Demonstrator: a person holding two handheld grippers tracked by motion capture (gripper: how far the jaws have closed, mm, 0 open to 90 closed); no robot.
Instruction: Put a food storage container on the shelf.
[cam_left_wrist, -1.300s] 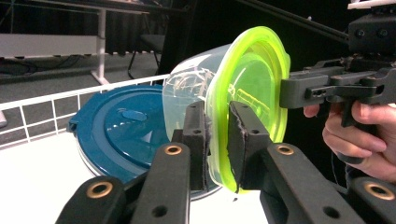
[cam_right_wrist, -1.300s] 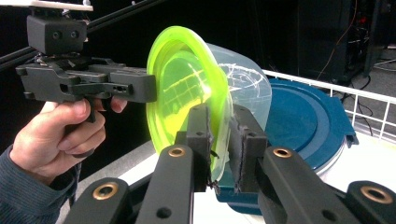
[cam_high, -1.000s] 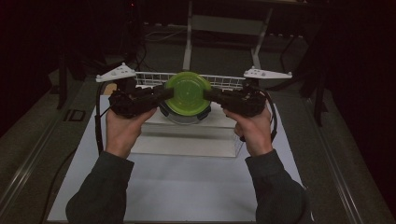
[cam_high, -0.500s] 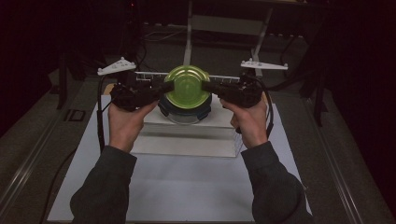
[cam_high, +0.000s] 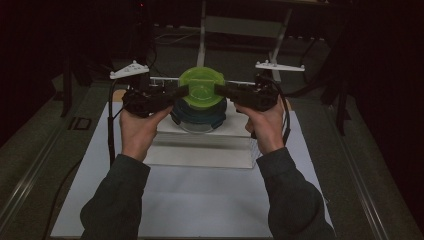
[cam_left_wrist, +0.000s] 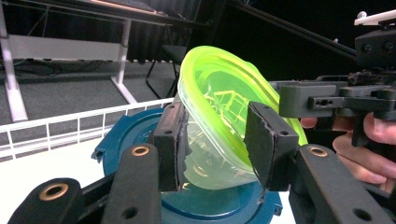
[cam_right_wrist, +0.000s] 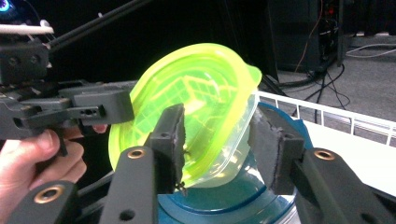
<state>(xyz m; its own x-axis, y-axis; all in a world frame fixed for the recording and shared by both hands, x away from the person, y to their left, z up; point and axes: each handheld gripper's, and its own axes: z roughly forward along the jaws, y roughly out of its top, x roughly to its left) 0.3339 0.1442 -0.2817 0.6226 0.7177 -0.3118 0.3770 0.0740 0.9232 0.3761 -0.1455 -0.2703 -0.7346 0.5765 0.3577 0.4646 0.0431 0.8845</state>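
Looking down from the high view, I have my left gripper (cam_high: 184, 91) and my right gripper (cam_high: 218, 89) meeting from either side at the translucent lime-green plastic container with its lid (cam_high: 201, 88), which sits tilted on the round dark-blue plastic lid (cam_high: 196, 113) of a clear tub on a white raised platform (cam_high: 205, 145). Both sets of jaws have just been opening, with the green container between them. My worry is that it slides off the blue lid towards me or tips far, against the white wire rack (cam_high: 162, 80). There is open white tabletop (cam_high: 200, 200) on the near side, and little room on the far side.

In the left gripper view, my jaws stand apart around the container's clear lower wall (cam_left_wrist: 210, 154); the left pad looks about touching, the right pad has a gap. The container leans steeply, so a nudge could roll it. The wire rack (cam_left_wrist: 70, 126) runs close on the left.

In the right gripper view, my jaws are also apart, straddling the container (cam_right_wrist: 196, 107); nothing clamps it. The other gripper's jaw (cam_right_wrist: 100, 107) sits at its rim, so bumping jaws is a risk.
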